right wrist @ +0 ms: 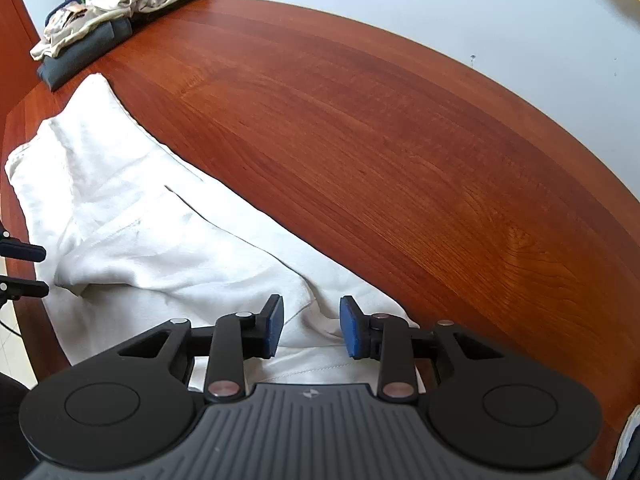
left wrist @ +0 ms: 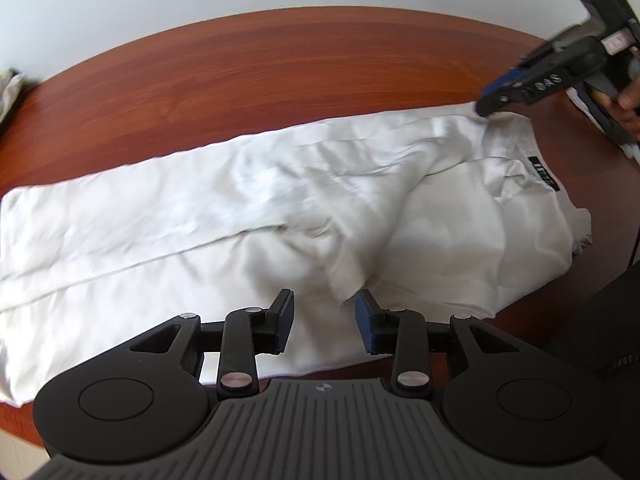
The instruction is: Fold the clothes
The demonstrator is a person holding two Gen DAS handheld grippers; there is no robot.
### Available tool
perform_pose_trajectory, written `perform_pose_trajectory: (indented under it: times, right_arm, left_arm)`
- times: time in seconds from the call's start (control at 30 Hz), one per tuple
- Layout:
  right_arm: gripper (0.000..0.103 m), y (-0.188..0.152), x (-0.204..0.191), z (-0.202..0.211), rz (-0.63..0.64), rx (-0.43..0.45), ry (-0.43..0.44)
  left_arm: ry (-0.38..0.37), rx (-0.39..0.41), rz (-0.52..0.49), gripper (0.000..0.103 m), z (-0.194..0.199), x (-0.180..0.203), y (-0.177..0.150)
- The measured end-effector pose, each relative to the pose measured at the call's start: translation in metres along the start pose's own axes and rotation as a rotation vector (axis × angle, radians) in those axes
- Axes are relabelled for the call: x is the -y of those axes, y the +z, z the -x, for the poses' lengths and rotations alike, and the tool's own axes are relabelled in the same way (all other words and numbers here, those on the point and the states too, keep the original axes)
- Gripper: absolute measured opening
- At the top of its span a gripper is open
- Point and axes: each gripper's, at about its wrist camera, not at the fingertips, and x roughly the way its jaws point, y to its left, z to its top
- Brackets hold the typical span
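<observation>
White cloth fills the space just ahead of both tools: a white shirt (left wrist: 248, 216) lies folded lengthwise across the reddish desk (left wrist: 248, 64). Left gripper (left wrist: 324, 322) hangs over its near edge, jaws parted and gripping nothing. Right gripper (right wrist: 311, 326) sits over the collar end, jaws likewise spread and empty, cloth under the gap. Farther off, a pile of clothes (right wrist: 108, 8) rests at the desk's far corner.

One white garment (left wrist: 248, 216) lies on one wooden table (right wrist: 360, 128), flanked by two grippers, left (left wrist: 324, 320) and right (right wrist: 311, 326); one pile of clothes (right wrist: 108, 12) sits at the far corner.
</observation>
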Motion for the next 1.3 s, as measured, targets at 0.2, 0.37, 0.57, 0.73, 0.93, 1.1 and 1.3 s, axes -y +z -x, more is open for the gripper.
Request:
perform_pose_trajectory:
  times: [0.2,0.37,0.57,0.73,0.93,1.1,1.3]
  right_arm:
    - [0.044,-0.003,-0.02,0.01,-0.017,0.014,-0.005]
    - [0.049,-0.004,-0.04,0.015,-0.032,0.015,-0.008]
    - [0.051,-0.007,-0.064,0.022,-0.049,0.016,-0.012]
    - [0.053,-0.012,-0.081,0.025,-0.074,0.009,-0.028]
    - [0.057,-0.019,-0.099,0.028,-0.107,-0.001,-0.051]
    - [0.063,-0.01,-0.114,0.026,-0.104,0.008,-0.053]
    - [0.064,0.006,-0.14,0.023,-0.096,0.028,-0.054]
  left_arm:
    - [0.052,0.001,0.065,0.041,0.016,-0.028,-0.013]
    - [0.093,0.011,0.11,0.045,0.026,-0.055,-0.022]
    - [0.144,0.021,0.15,0.052,0.034,-0.092,-0.03]
    - [0.167,0.026,0.147,0.054,0.041,-0.116,-0.034]
    - [0.2,0.048,0.126,0.056,0.051,-0.129,-0.039]
    - [0.217,0.046,0.138,0.057,0.054,-0.148,-0.046]
    - [0.249,0.034,0.18,0.057,0.06,-0.178,-0.056]
